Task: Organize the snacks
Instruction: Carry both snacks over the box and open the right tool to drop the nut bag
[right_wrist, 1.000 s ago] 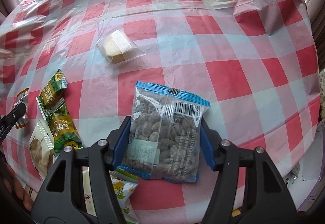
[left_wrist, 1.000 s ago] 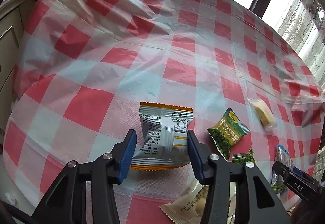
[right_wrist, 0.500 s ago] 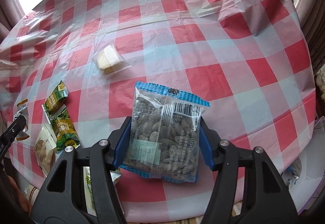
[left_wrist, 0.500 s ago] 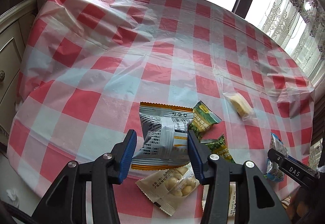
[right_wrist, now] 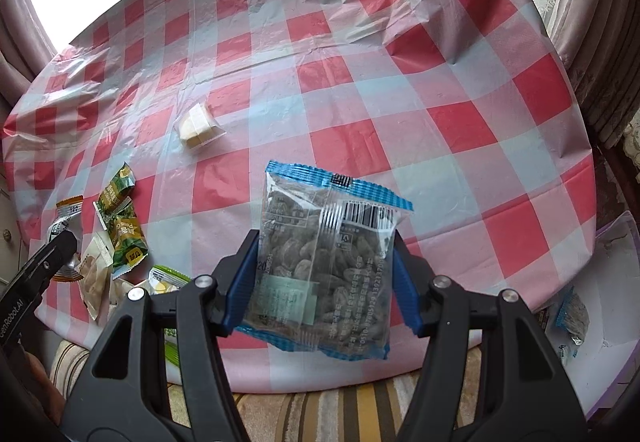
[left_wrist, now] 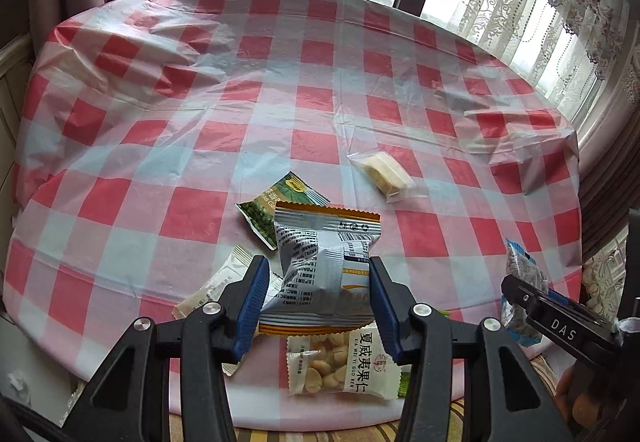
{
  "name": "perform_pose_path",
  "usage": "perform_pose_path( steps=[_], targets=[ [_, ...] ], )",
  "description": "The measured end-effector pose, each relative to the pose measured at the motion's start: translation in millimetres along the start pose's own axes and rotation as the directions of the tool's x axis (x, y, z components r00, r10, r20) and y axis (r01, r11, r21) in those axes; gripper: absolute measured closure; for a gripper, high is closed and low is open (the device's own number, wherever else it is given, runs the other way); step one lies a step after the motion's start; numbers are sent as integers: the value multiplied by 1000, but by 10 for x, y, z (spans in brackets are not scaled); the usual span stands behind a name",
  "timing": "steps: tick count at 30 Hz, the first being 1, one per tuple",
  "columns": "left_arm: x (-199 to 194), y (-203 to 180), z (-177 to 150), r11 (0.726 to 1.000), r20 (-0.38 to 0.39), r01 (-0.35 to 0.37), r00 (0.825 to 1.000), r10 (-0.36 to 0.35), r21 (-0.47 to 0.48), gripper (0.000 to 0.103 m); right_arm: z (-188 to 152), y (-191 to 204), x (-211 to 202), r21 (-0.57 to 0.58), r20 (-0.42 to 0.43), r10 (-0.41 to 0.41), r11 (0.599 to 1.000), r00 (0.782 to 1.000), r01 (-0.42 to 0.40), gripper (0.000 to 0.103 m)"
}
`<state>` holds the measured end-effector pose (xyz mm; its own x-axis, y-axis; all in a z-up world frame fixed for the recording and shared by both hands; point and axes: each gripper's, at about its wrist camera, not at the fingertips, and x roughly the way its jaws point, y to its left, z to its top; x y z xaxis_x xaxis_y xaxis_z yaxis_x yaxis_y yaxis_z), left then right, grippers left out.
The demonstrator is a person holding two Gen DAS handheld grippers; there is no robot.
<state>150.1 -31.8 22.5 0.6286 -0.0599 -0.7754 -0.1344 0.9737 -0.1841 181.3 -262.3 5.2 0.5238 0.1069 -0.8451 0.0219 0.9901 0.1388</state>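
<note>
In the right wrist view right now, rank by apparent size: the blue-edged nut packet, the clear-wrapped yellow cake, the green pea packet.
1. Blue-edged nut packet, largest, though held nearest the camera.
2. Green pea packet.
3. Clear-wrapped yellow cake; close to the pea packet, so unsure.

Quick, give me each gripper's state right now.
Left gripper: shut on the silver packet.
Right gripper: shut on the blue-edged nut bag.
</note>
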Motion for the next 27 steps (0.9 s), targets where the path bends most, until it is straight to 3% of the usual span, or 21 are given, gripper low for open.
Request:
perform_pose_path(
  steps=[19, 27],
  targets=[
    [-133, -1059, -240, 979, -55, 133, 991, -126, 154, 53, -291, -814, -434, 103, 39, -1, 995, 999, -3, 39],
    [-126, -1592, -418, 950, -124, 225, 972, -201, 219, 53, -465, -1355, -570, 176, 43, -31, 984, 999, 23, 39]
  ],
)
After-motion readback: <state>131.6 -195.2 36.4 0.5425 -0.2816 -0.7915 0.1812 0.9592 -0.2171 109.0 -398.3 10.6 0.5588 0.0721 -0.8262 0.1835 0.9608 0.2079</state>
